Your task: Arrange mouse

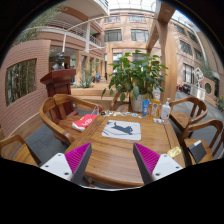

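bright daylight, strong fisheye distortion

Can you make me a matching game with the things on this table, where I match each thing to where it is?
Things:
1. mouse
2. red thing
3. bottle
4. plant

Places:
A. standing near the table's edge, to the side of the mat
B. behind the far end of the table
C. lying on the pale mat in the middle of the table
D. lying on the table beside the mat, on the other side from the bottle

The open fingers are empty, short of the mat.

Pairs: 1-C, 2-D, 3-A, 4-B
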The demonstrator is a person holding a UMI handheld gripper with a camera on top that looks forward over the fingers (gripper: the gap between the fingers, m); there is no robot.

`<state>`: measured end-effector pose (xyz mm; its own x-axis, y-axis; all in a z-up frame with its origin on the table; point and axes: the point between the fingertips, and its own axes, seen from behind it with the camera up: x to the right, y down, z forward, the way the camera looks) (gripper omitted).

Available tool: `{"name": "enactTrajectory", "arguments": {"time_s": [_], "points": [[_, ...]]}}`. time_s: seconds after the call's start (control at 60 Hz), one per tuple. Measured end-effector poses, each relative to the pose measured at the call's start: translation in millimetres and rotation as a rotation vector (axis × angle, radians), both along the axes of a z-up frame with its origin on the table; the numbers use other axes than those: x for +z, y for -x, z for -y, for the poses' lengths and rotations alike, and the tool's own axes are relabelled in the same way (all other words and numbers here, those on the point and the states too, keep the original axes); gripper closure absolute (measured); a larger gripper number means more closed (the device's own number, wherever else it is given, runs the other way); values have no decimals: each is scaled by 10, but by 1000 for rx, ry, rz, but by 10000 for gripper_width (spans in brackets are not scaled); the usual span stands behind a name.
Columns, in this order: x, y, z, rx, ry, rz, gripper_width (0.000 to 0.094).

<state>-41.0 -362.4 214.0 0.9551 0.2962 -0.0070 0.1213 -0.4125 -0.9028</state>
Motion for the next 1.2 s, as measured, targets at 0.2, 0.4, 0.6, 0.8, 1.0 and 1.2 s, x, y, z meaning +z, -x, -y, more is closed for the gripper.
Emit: {"name": "enactTrajectory", "arguments": {"time_s": [0.2,0.4,0.6,0.8,1.0,1.2], "points": [[-950,-710,-148,-95,130,48,79],[-1638,-1708,-533,-257,186,57,79],[-1834,-2509,-1175,-385,143,61,81],[-2093,-2929,-1659,-451,182,42,83],[-2212,-3024,-2017,-468,209,0,84],[-2256,-3012,-2401,-450,197,50,105]]}}
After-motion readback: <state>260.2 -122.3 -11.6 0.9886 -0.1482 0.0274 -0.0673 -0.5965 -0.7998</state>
